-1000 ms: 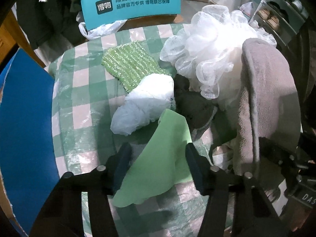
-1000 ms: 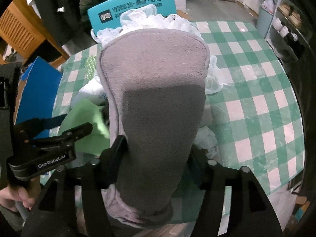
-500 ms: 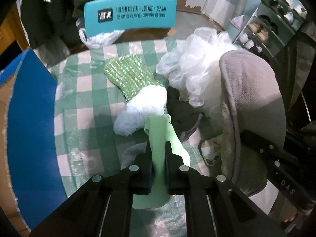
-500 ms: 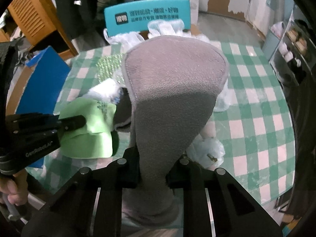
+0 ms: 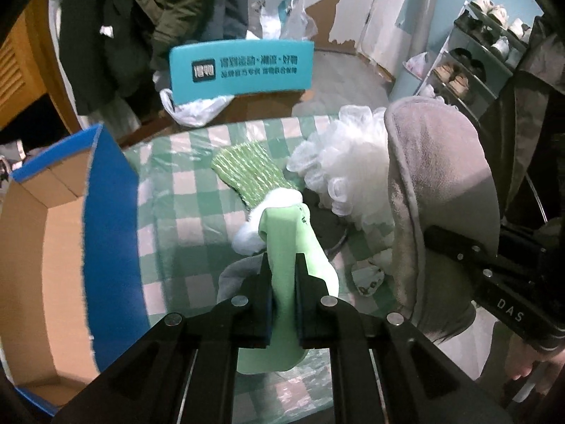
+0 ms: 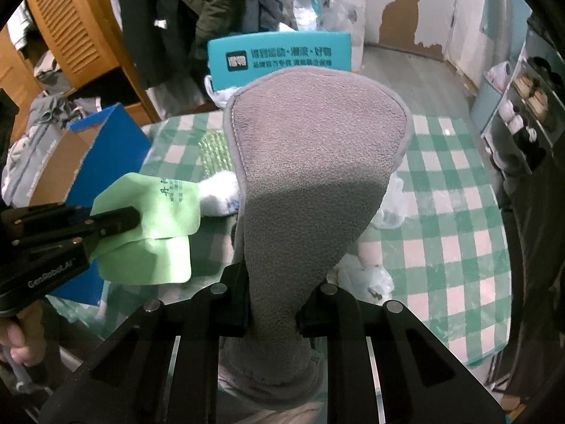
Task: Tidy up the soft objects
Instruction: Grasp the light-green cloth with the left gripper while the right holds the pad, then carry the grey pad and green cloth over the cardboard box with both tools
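Holding two soft items at once, the person works above a round table under a green-and-white checked plastic cover (image 5: 183,208).

1. Left edge. An open cardboard box with blue outer walls (image 5: 109,212) stands against the table's left edge. Judged as the likely drop point, it presents a raised wall; a low carry could snag the hanging cloth on that rim.

2. Left gripper (image 5: 282,272). Its jaws are closed on a thin light-green cloth with small printed characters (image 5: 293,247), pinching a narrow fold. The rest of the cloth hangs free beneath the jaws, clear of the table. Risk: the fold is slim and smooth, so a quick swing could pull it out.

3. Centre of the table. A white crumpled soft item (image 5: 254,233), a green ribbed knitted cloth (image 5: 247,169) and a white mesh bath pouf (image 5: 349,169) lie together, touching. Risk: trailing cloth could drag any of these towards the edge.

4. Right gripper (image 6: 272,304). Its jaws are closed on a grey fleece cloth with a stitched border (image 6: 310,162), gripped near its lower end. The large upper part stands above the jaws and fills the right wrist view. Risk: it hides the table ahead, and its weight could tip it over and work it loose.

5. Both held cloths sit near each other; crossing paths could tangle them.
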Tool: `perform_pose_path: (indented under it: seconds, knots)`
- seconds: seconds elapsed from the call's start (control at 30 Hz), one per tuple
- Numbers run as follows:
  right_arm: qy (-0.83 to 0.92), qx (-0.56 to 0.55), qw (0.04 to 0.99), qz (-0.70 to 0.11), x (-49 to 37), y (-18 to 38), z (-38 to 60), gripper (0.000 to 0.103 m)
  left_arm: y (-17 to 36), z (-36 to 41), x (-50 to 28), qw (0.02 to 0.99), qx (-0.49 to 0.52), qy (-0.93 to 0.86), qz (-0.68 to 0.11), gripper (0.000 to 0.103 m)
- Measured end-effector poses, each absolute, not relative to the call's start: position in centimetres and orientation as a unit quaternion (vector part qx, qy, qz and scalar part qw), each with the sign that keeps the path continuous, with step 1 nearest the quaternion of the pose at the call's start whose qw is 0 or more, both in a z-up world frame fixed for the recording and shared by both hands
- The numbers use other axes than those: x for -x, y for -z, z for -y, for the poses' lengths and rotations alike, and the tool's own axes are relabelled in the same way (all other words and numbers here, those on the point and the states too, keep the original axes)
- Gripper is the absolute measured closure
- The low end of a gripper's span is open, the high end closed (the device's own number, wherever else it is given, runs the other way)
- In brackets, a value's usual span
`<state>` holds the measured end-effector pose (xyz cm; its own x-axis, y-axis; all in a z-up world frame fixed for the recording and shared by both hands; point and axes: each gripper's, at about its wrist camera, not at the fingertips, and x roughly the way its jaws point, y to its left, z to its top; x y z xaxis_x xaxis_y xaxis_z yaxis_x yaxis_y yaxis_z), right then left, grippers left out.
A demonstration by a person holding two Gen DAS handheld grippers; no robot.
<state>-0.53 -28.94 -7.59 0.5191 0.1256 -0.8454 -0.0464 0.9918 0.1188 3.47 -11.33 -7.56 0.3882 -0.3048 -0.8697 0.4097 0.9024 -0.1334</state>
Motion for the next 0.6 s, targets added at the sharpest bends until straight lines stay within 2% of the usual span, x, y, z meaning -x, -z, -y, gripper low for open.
perform_pose_path:
  seconds: [0.6]
  knots:
    - [-0.069, -0.022, 0.879, -0.472, 0.4, 5.0, 26.5, 0.087, 4.3, 7.8, -2.1, 0.862, -0.066, 0.195, -0.463, 0.093]
